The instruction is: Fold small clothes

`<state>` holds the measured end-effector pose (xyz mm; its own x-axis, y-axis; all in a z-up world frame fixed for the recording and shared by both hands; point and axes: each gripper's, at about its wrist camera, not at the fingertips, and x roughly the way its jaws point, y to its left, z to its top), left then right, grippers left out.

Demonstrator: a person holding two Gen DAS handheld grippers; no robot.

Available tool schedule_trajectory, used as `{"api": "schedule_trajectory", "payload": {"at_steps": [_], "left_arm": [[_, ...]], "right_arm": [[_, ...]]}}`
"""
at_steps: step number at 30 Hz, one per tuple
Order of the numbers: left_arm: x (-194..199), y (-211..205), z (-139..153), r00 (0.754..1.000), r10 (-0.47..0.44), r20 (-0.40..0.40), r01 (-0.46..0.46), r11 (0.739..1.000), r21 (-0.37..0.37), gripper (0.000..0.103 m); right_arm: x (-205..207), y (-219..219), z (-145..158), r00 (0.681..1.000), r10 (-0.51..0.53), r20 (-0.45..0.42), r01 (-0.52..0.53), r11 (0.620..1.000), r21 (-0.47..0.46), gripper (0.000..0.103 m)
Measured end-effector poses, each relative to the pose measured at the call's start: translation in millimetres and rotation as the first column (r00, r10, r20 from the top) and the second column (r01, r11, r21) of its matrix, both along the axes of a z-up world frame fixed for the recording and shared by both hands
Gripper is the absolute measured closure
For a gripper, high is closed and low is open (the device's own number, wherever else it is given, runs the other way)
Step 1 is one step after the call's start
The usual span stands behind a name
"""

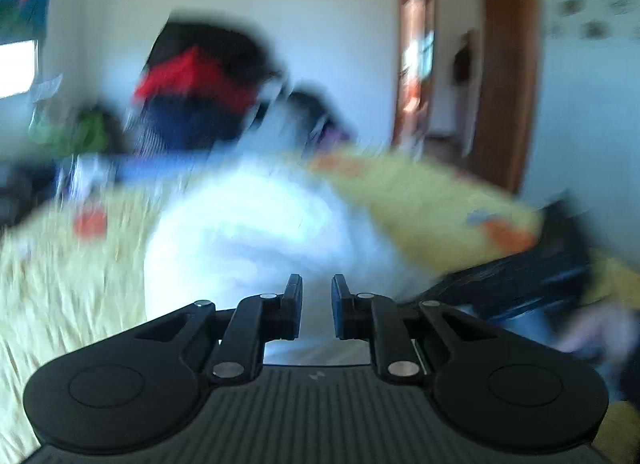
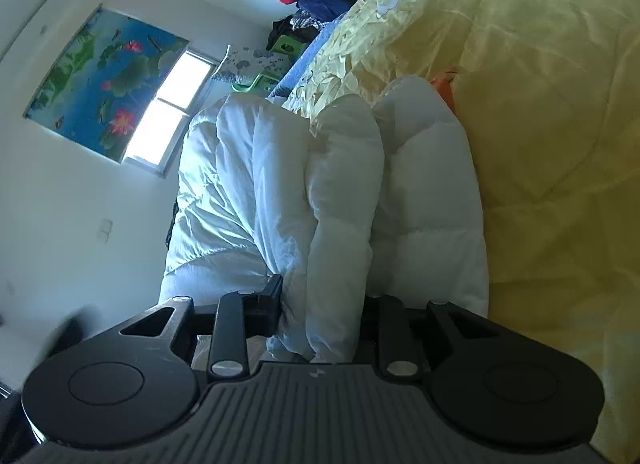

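My right gripper (image 2: 320, 304) clenches the white puffy jacket (image 2: 320, 184), bulging toward twelve o'clock; my left gripper (image 1: 317, 296) is released, jacket ahead.

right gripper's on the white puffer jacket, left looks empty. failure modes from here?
1. The right gripper pinches only one puffy fold of the white puffer jacket; the slick, bulky fabric may slip out.
2. The left gripper is open, holding nothing, and its view is motion-blurred, so its grab may miss.
3. The rumpled yellow quilt underneath may get caught too.
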<state>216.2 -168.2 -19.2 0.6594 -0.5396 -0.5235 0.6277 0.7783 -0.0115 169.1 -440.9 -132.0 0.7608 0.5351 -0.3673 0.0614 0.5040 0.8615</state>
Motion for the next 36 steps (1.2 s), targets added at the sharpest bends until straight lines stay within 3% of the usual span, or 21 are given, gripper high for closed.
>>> {"api": "schedule_trajectory", "payload": {"at_steps": [1, 3, 6, 8, 9, 11, 14, 15, 17, 20, 22, 24, 27, 30, 36], "left_arm": [[4.7, -8.4, -15.5, 1.000, 0.004, 0.003, -0.004, 0.999, 0.052, 0.089], [-5.6, -24.3, -34.9, 0.994, -0.033, 0.100, 0.019, 0.990, 0.141, 0.089], [-3.0, -37.2, -43.1, 0.996, -0.061, 0.059, 0.054, 0.991, 0.125, 0.089], [-6.0, -42.8, -48.6, 0.996, -0.067, 0.052, 0.060, 0.991, 0.121, 0.089], [-9.4, -44.9, -47.9, 0.996, -0.072, 0.056, 0.065, 0.990, 0.126, 0.089], [-13.1, -45.0, -46.4, 0.995, -0.078, 0.055, 0.071, 0.989, 0.128, 0.089], [-16.9, -46.2, -44.3, 0.995, -0.081, 0.051, 0.074, 0.989, 0.132, 0.089], [-16.0, -46.7, -44.7, 0.995, -0.084, 0.054, 0.076, 0.988, 0.137, 0.089], [-19.7, -43.0, -47.4, 0.994, -0.089, 0.061, 0.079, 0.986, 0.146, 0.089], [-19.0, -42.6, -49.7, 0.994, -0.089, 0.061, 0.080, 0.987, 0.142, 0.089], [-18.2, -43.0, -51.8, 0.994, -0.091, 0.060, 0.082, 0.988, 0.129, 0.089], [-16.4, -44.0, -54.0, 0.994, -0.095, 0.056, 0.087, 0.989, 0.118, 0.089], [-13.3, -44.1, -56.9, 0.994, -0.104, 0.040, 0.100, 0.991, 0.092, 0.089], [-11.6, -44.6, -60.4, 0.994, -0.106, 0.030, 0.104, 0.992, 0.072, 0.090], [-8.0, -43.3, -66.5, 0.994, -0.109, 0.013, 0.108, 0.993, 0.042, 0.090]], "right_arm": [[-0.2, -0.9, -0.8, 1.000, -0.004, -0.004, 0.004, 1.000, 0.014, 0.067], [3.6, -6.0, 0.2, 1.000, -0.015, -0.023, 0.016, 0.999, 0.050, 0.058], [-1.8, -20.9, 27.6, 0.988, -0.146, -0.055, 0.145, 0.989, -0.024, 0.044], [-12.8, -26.5, 65.8, 0.959, -0.278, 0.053, 0.283, 0.946, -0.158, 0.041], [-16.3, -21.1, 89.1, 0.946, -0.288, 0.149, 0.316, 0.922, -0.223, 0.041], [-8.3, 0.5, 125.1, 0.950, -0.167, 0.263, 0.246, 0.920, -0.304, 0.035], [32.0, 49.2, 152.1, 0.955, 0.101, 0.280, 0.020, 0.917, -0.399, 0.004], [49.0, 64.4, 153.8, 0.948, 0.164, 0.273, -0.030, 0.900, -0.434, 0.002], [88.6, 88.6, 147.2, 0.949, 0.242, 0.201, -0.107, 0.849, -0.517, 0.006], [139.7, 95.7, 120.1, 0.978, 0.190, 0.087, -0.099, 0.790, -0.606, 0.008], [157.3, 85.6, 93.2, 0.991, 0.131, 0.028, -0.092, 0.815, -0.572, 0.009], [160.5, 76.5, 67.2, 0.994, 0.103, 0.024, -0.075, 0.843, -0.533, 0.008], [151.9, 79.8, 45.4, 0.994, 0.091, 0.056, -0.044, 0.822, -0.568, 0.005], [151.9, 76.5, 32.3, 0.994, 0.092, 0.053, -0.046, 0.827, -0.561, 0.005], [153.3, 75.3, 24.0, 0.992, 0.106, 0.064, -0.051, 0.823, -0.566, 0.004]]}}
